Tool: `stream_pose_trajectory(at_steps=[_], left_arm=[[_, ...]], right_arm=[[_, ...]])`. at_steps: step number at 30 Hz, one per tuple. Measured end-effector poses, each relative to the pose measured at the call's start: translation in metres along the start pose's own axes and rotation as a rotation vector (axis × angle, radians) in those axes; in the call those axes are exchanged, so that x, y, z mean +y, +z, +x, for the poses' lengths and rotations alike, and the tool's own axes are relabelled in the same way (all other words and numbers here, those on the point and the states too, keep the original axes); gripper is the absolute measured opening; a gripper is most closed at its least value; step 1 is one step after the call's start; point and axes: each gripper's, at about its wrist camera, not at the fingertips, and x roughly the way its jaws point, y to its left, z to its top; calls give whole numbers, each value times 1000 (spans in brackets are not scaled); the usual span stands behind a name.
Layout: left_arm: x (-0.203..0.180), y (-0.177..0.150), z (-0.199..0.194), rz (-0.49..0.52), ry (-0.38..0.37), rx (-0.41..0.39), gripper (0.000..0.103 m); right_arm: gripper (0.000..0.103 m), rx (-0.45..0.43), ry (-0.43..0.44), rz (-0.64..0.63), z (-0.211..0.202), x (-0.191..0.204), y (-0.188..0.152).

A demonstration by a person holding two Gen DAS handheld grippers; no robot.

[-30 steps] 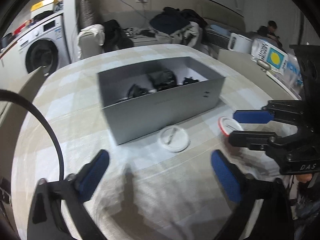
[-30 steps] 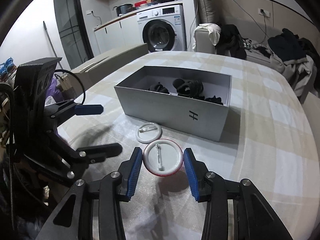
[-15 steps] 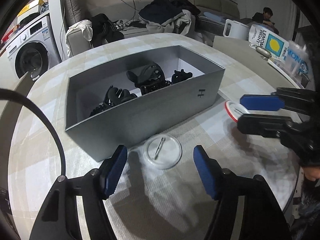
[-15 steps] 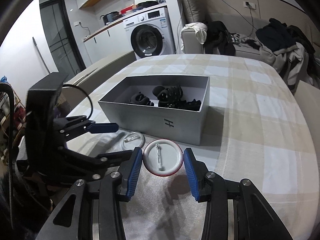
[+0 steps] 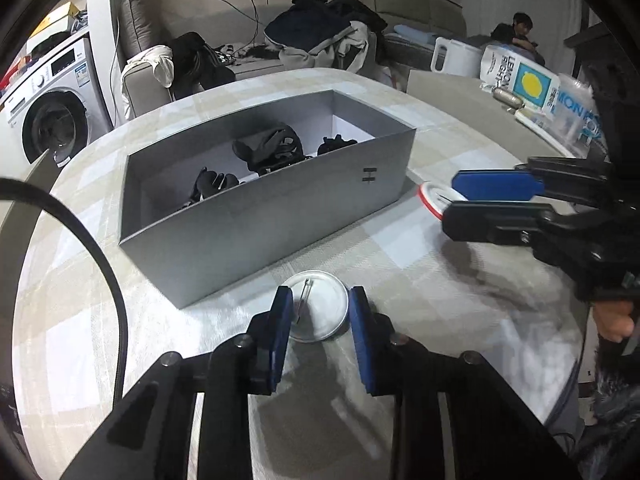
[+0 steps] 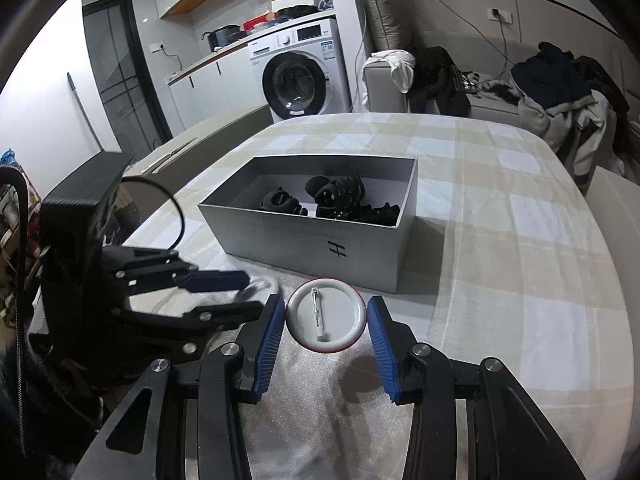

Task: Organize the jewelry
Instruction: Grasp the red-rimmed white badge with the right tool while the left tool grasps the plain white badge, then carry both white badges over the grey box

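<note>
A grey open box stands on the checked tablecloth with several black hair clips inside; it also shows in the right wrist view. My left gripper is shut on a white pin badge lying back-up at the box's near wall. My right gripper is shut on a red-rimmed pin badge, held just above the cloth in front of the box's corner. The red-rimmed badge also shows in the left wrist view.
A sofa with piled clothes stands behind the table. A washing machine stands at the back left. A white jug and lemon packets sit on a side counter to the right.
My left gripper moved forward and closed its fingers on the white badge. My right gripper lifted the red-rimmed badge slightly and moved toward the box.
</note>
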Motion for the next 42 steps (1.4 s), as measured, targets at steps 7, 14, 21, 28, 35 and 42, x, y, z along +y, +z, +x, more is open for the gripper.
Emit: stream_pose_trajectory(at_steps=[7, 14, 21, 28, 35, 42], left_arm=[[-2, -2, -1, 1, -4, 4, 18], [3, -5, -6, -43, -21, 12, 30], [6, 1, 8, -81, -20, 34, 51], [-1, 1, 12, -20, 25, 41, 49], [0, -1, 8, -6, 20, 39, 36], [0, -2, 3, -7, -15, 19, 27]], right_arm=[[41, 2, 1, -6, 1, 2, 1], [41, 5, 5, -10, 1, 2, 1], [41, 3, 12, -16, -1, 2, 0], [41, -1, 8, -4, -1, 0, 1], [41, -5, 20, -8, -3, 0, 3], [41, -27, 21, -2, -8, 0, 7]])
